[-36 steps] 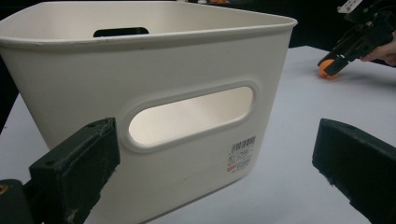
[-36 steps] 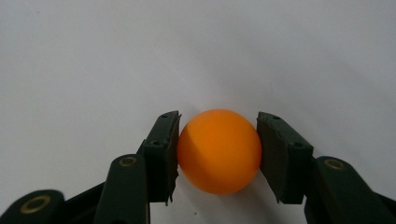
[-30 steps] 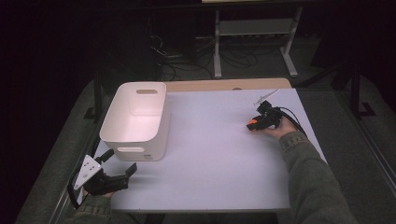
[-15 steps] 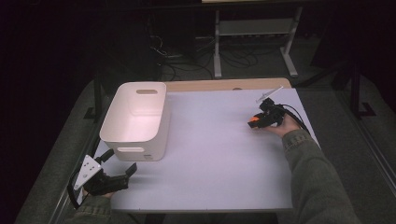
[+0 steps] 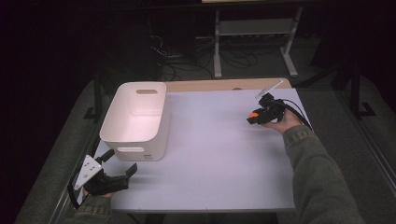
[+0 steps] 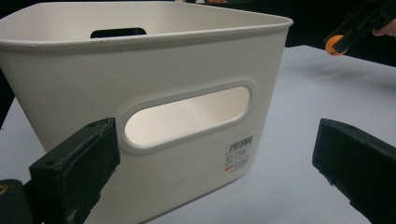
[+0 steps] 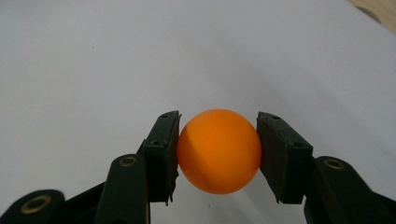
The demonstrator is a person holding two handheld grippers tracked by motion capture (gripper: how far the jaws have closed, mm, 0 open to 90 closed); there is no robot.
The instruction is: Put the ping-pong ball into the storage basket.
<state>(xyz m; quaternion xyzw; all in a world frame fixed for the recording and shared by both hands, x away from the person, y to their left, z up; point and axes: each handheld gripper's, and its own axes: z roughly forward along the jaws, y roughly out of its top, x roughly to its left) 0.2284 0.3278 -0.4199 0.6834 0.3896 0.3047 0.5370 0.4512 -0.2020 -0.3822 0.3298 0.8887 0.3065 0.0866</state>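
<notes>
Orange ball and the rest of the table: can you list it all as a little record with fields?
held thing: orange ball, pinched between the jaws of the right gripper
ball height: lifted off the white table
left gripper: open, holding nothing, pointed at the bin's handle slot
container: white bin, upright at the table's left, looks empty

On your bench (image 5: 210,158) the bin (image 5: 135,121) sits left of centre; the ball (image 5: 252,115) hangs at the right, in your right hand-held gripper (image 5: 254,116), well apart.
</notes>
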